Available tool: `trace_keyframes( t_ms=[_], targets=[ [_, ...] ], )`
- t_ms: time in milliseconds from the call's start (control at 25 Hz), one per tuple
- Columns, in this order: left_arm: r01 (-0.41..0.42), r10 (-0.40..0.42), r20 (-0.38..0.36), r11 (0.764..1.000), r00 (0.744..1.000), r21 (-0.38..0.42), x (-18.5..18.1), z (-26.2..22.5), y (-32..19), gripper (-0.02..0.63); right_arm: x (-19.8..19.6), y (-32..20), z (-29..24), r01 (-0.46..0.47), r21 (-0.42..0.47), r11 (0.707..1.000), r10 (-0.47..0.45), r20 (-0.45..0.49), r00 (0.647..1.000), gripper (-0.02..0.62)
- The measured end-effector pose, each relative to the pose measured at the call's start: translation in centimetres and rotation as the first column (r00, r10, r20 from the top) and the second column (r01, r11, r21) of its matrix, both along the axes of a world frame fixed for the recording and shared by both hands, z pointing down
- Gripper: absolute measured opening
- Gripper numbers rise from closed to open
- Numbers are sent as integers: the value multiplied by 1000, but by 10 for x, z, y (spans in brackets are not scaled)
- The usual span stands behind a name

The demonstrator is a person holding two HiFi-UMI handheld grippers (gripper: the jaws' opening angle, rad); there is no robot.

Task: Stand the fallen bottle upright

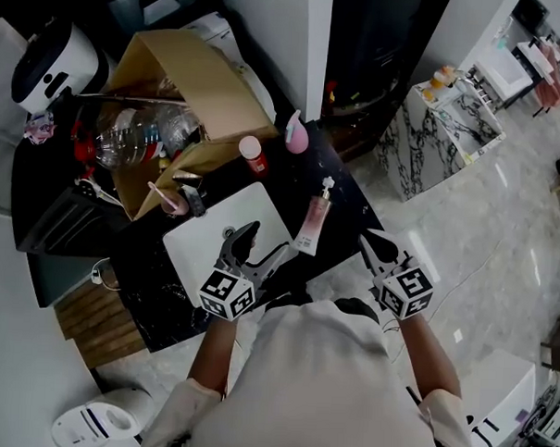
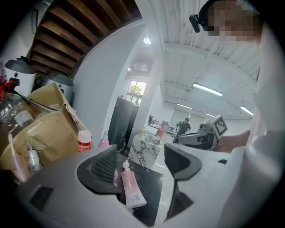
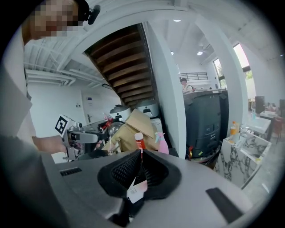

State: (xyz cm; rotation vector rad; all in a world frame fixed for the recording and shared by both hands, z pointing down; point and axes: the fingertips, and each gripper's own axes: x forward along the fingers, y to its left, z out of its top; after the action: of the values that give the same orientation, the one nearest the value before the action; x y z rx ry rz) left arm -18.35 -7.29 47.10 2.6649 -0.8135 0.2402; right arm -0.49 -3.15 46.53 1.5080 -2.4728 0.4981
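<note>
**Fallen bottle untouched; both grippers wait at the worktop's near edge.**
The left gripper [image 1: 265, 241] is released, its jaws wide and lined up on the fallen bottle [image 1: 312, 224], judged ready to take it. The right gripper [image 1: 370, 245] is clenched on nothing just off that edge, apparently held in reserve. The bottle lies flat near the edge beside a white panel [image 1: 200, 251], cap pointing away. Farther in, a red-capped bottle [image 1: 253, 154] and a pink bottle [image 1: 296, 135] stand upright by a cardboard box [image 1: 203, 85]. The worktop [image 1: 345, 179] is black and cluttered; a pale marble floor [image 1: 464, 254] lies beyond.
</note>
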Motion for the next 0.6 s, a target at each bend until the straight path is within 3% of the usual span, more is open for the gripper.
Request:
trace_keyframes(
  t_ms=[600],
  targets=[
    [-14, 15, 23, 997, 1000, -72, 12, 29, -27, 325, 9, -27, 23, -9, -71, 997, 8, -24, 1000, 37]
  ],
)
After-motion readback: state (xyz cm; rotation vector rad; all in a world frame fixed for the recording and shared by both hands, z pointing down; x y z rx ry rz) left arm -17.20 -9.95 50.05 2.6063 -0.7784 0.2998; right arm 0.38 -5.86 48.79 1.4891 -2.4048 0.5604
